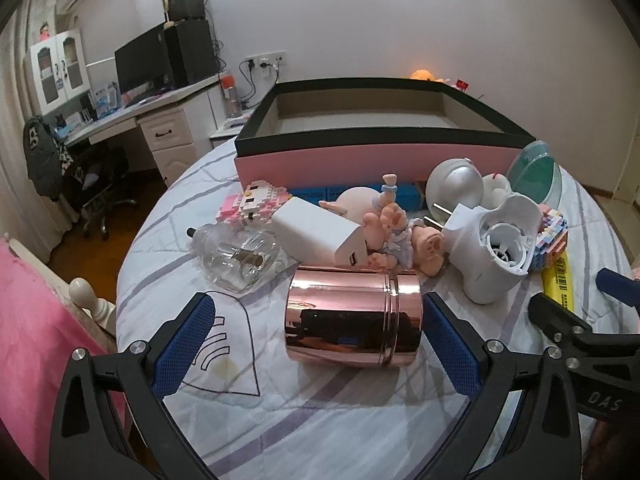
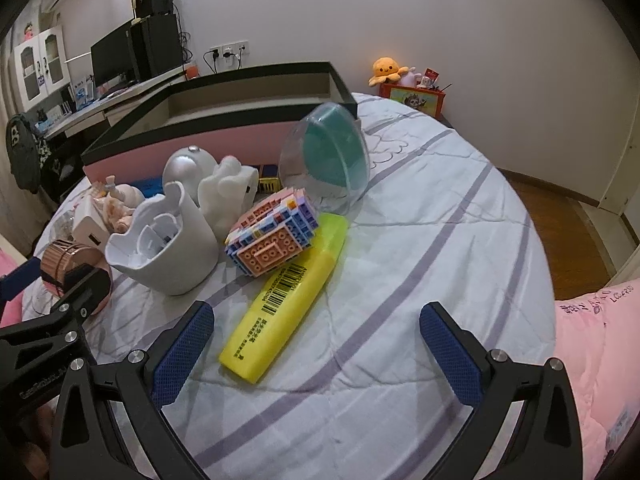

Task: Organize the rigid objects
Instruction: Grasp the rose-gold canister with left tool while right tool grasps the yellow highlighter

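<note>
In the left wrist view the highlighter [image 1: 558, 280] at three o'clock is mostly hidden behind the right gripper [image 1: 580, 304]. The blue blocks [image 1: 316, 193] against the box [image 1: 360, 160] are largely covered by the toys [image 1: 394, 228]. In the right wrist view, at nine o'clock, the left gripper [image 2: 48, 280] hides part of the copper tin [image 2: 66, 258].

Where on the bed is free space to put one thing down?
Free: the quilt right of the yellow marker and the green dome. The box is mostly bare inside. Crowded: between the box and the pink tin.
</note>
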